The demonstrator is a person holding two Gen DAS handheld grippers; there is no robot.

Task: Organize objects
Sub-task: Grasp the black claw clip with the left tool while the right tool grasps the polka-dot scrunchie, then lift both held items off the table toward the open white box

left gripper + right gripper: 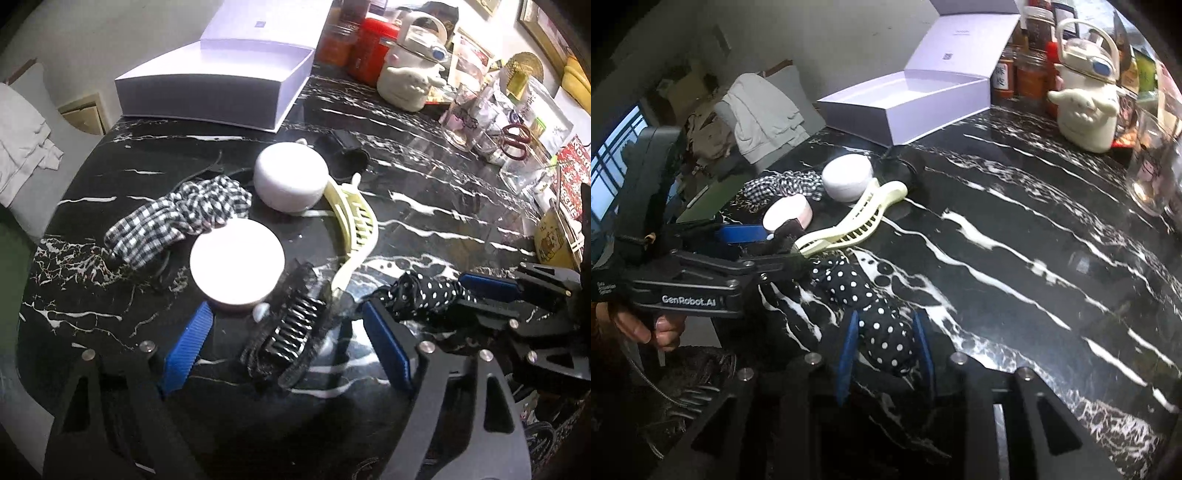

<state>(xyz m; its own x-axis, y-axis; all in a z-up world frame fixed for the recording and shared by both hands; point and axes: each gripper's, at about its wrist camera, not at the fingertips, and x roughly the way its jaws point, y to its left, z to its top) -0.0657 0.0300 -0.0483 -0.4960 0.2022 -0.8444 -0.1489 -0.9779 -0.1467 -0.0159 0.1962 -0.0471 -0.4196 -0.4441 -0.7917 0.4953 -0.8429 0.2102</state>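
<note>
Polka-dot scrunchie (886,332) — pinched between the right gripper's (886,343) pads; left gripper (288,343) gapes around the black hair claw (286,332).

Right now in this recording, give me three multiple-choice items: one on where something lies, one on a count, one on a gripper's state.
1. Where does the black hair clip lie?
A. Inside the white box
B. On the table between the left gripper's open fingers
C. Under the kettle

2. How many round white jars stand on the table?
A. Two
B. Four
C. None

3. What is the right gripper doing?
A. Hanging open over bare table
B. Shut on the cream hair clip
C. Shut on the polka-dot scrunchie

Answers:
1 B: the left gripper has its blue pads wide apart on either side of the clip.
2 A: one jar sits behind the other, beside the checked scrunchie.
3 C: both pads press the polka-dot scrunchie; the cream hair clip lies apart on the table, and the white box stands open.
</note>
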